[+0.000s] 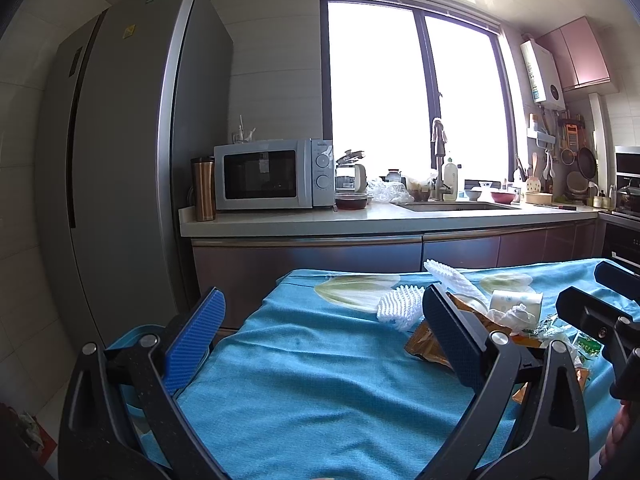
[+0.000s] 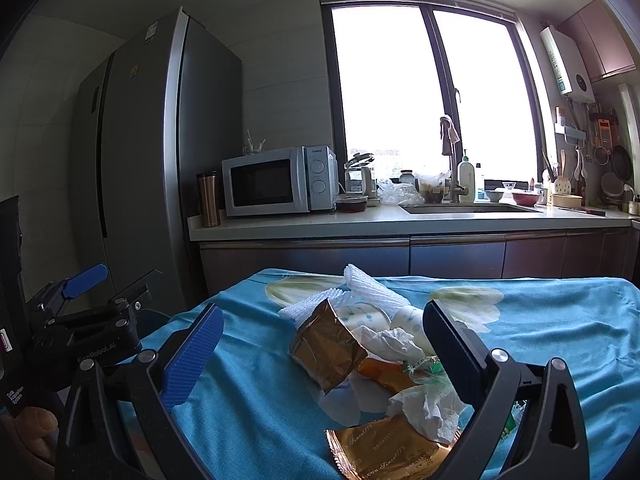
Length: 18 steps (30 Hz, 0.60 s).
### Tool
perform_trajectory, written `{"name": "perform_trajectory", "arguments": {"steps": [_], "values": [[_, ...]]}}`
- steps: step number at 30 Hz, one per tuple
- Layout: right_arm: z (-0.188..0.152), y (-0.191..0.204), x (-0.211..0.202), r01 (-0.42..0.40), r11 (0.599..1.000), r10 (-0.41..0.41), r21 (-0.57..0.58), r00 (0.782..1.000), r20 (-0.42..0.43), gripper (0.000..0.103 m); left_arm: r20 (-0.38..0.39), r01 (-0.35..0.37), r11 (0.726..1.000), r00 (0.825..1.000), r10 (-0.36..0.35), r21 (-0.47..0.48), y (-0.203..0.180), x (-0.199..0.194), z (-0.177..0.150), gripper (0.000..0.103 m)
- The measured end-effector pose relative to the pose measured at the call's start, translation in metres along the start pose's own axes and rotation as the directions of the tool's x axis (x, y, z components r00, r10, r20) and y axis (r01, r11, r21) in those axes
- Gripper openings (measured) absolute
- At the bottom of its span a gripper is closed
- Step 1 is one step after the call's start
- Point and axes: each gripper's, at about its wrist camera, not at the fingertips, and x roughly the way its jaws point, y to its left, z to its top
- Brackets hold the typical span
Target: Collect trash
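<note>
A pile of trash lies on the blue cloth-covered table (image 2: 560, 320): brown foil wrappers (image 2: 326, 350), crumpled white tissue (image 2: 430, 404), white foam netting (image 2: 370, 284) and a patterned paper cup (image 2: 408, 320). My right gripper (image 2: 320, 344) is open, its jaws wide apart with the pile between them. My left gripper (image 1: 320, 328) is open and empty over the table's left part, with the foam netting (image 1: 400, 308), wrappers (image 1: 426, 344) and cup (image 1: 516, 302) at its right finger. The right gripper also shows at the right edge of the left wrist view (image 1: 600, 320).
A light blue bin (image 1: 132, 364) stands at the table's left edge, under my left gripper. Behind the table run a kitchen counter (image 2: 400, 220) with microwave (image 2: 276, 180) and sink (image 2: 468, 208), and a tall grey fridge (image 2: 144, 140) at the left.
</note>
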Motion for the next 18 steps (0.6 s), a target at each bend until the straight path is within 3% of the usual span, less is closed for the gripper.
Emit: {"name": "perform_trajectory", "arguments": {"steps": [18], "values": [[-0.0033,-0.0076,0.0057,-0.003,1.0,0.003,0.013,1.0,-0.019,0.097,-0.025,0.024,1.0,0.999,-0.024,0.005,-0.0047,0.006,-0.0034,0.097]]}}
